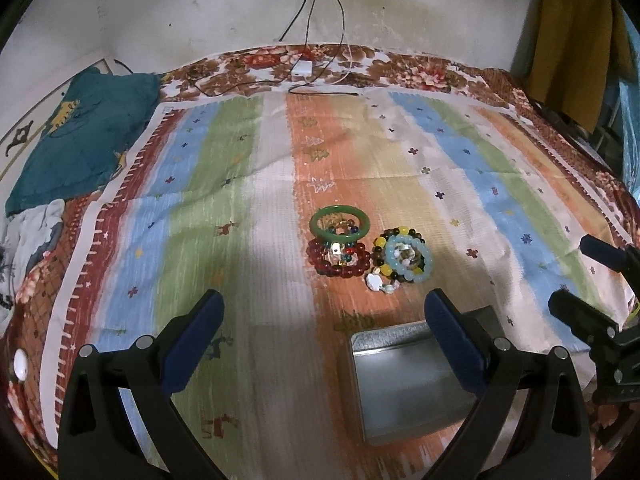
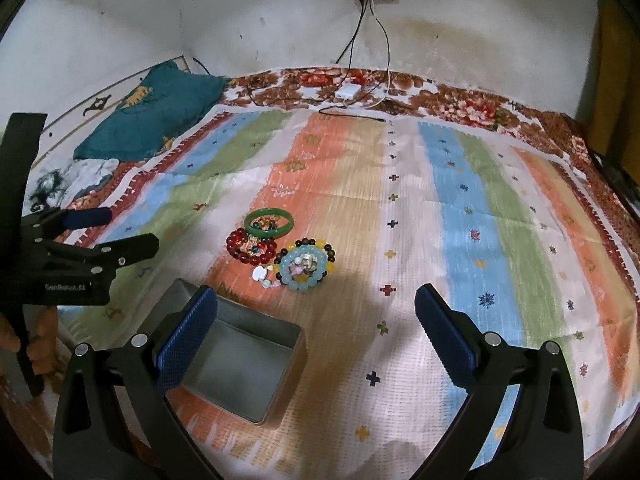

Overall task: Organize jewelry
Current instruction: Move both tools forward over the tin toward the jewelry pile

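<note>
A small heap of jewelry lies in the middle of the bed, on an orange stripe of the cloth. A green bangle [image 1: 339, 222] sits at the far side, tilted, its near edge resting on a red bead bracelet [image 1: 338, 258] that lies flat with small coloured and gold pieces inside its ring. Just to the right, touching, a pale blue bead bracelet [image 1: 409, 257] lies on top of a dark-and-yellow bead bracelet [image 1: 383, 250]. A white charm [image 1: 375, 281] lies at their near edge. A square metal tin [image 2: 244, 364], open and empty, stands nearer, apart from the heap.
</note>
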Demonstrator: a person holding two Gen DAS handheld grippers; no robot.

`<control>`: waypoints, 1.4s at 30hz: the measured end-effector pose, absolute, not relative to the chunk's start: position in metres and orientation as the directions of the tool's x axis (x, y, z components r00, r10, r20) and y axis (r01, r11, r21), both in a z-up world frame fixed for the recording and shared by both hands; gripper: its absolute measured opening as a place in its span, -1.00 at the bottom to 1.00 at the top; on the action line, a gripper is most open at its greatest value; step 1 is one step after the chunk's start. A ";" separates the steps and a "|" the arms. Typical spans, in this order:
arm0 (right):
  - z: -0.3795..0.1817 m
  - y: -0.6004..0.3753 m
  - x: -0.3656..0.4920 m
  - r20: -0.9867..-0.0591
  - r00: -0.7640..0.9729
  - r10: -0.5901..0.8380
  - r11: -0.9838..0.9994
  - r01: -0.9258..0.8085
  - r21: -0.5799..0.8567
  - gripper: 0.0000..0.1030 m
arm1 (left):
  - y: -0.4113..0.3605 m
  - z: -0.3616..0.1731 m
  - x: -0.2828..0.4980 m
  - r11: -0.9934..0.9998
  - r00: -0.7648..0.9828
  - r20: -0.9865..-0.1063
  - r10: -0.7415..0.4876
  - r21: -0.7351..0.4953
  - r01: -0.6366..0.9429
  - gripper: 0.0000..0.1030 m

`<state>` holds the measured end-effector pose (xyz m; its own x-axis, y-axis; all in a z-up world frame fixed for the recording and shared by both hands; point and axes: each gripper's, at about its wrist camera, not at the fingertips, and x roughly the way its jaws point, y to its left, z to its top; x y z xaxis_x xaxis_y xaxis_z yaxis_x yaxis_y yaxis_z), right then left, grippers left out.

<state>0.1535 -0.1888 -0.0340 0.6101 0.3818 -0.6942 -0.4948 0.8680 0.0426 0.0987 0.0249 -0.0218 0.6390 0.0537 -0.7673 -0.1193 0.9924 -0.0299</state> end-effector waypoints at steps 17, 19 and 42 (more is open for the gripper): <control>-0.053 -0.175 0.214 -0.783 0.496 0.375 0.875 -0.469 0.121 0.96 | 0.041 -0.037 0.159 0.987 0.591 -0.802 0.087 -0.011 -0.160 0.90; -0.055 -0.173 0.221 -0.791 0.483 0.376 0.875 -0.466 0.132 0.95 | 0.045 -0.040 0.167 0.986 0.582 -0.809 0.080 -0.023 -0.167 0.90; -0.094 -0.154 0.274 -0.872 0.321 0.370 0.878 -0.426 0.216 0.95 | 0.076 -0.080 0.231 0.966 0.476 -0.878 0.055 -0.073 -0.247 0.89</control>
